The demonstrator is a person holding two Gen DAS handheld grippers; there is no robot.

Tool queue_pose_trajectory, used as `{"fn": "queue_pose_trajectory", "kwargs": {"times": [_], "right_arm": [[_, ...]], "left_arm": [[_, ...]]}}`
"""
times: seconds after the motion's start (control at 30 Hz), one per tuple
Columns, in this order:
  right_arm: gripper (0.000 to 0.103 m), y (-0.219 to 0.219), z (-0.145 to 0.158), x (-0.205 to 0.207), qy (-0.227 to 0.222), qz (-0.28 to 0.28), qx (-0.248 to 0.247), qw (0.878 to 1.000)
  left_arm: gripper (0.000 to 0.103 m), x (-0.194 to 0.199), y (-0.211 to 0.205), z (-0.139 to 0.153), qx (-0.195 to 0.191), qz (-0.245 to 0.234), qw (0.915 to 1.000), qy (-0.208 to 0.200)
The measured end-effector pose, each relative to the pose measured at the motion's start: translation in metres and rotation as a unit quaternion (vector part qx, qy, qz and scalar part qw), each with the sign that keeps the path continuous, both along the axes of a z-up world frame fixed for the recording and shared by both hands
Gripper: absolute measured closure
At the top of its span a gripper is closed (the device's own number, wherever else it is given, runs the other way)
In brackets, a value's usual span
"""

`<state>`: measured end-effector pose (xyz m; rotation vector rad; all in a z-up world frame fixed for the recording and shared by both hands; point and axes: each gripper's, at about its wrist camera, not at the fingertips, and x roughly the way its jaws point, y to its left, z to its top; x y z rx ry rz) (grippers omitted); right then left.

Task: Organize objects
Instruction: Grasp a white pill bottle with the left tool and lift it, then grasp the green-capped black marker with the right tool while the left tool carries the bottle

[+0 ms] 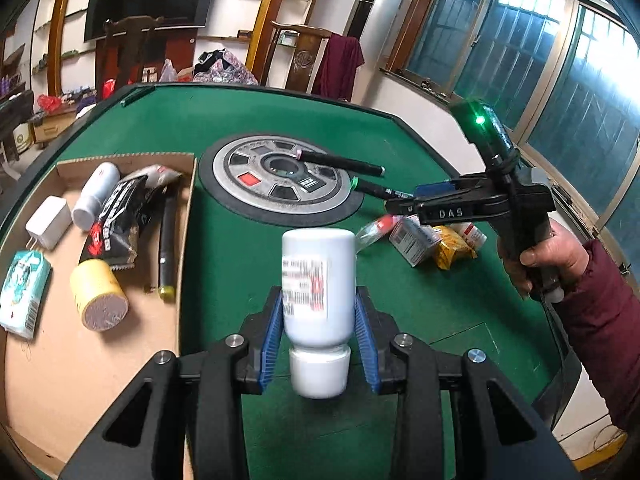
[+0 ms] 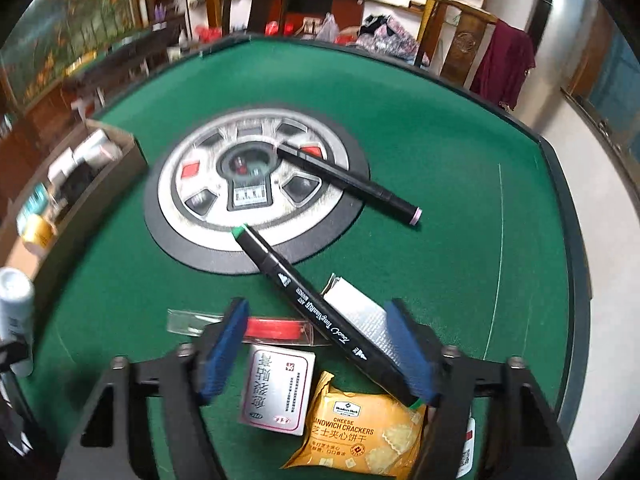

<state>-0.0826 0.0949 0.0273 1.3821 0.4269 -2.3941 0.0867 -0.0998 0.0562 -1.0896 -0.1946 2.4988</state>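
Note:
My left gripper [image 1: 319,320] is shut on a white bottle [image 1: 318,280] with a printed label, held cap towards the camera above the green table [image 1: 420,300]. The bottle hangs just right of the cardboard box [image 1: 120,360]. My right gripper [image 2: 318,308] points down over a small pile at the table's right side. A black marker with a green cap [image 2: 320,304] lies slantwise between its blue pads. Its near end rests by the right pad [image 2: 412,360]; the left pad is apart from it. In the left wrist view, the right gripper [image 1: 404,204] shows in a person's hand.
The box holds a white bottle [image 1: 96,196], a black snack packet [image 1: 120,216], a charger [image 1: 48,222], a tissue pack [image 1: 22,292], a yellow tube [image 1: 98,294] and a pen. A pink-capped marker [image 2: 348,180] lies on the round centre disc [image 2: 192,184]. A cracker packet [image 2: 360,432], a small white box [image 2: 276,388] and a clear case [image 2: 276,328] lie under the right gripper.

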Motion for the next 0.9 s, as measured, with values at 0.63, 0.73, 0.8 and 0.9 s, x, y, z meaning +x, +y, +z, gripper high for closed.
{"fn": "queue_pose_trajectory", "kwargs": {"times": [0.63, 0.73, 0.8, 0.9], "right_arm": [[0.087, -0.001, 0.006, -0.029, -0.016, -0.053, -0.025, 0.998], [0.087, 0.01, 0.01, -0.024, -0.011, -0.072, -0.052, 0.996], [0.087, 0.018, 0.017, -0.016, -0.003, -0.085, -0.075, 0.994], [0.087, 0.026, 0.032, -0.002, 0.014, -0.096, -0.104, 0.99]], "left_arm": [[0.07, 0.011, -0.003, -0.001, 0.006, -0.002, 0.9999, 0.009], [0.07, 0.014, -0.008, 0.002, 0.015, 0.007, 0.9998, 0.011], [0.07, 0.017, -0.012, 0.004, 0.022, 0.01, 0.9996, 0.012], [0.07, 0.023, -0.017, 0.01, 0.03, 0.015, 0.9992, 0.02]]}}
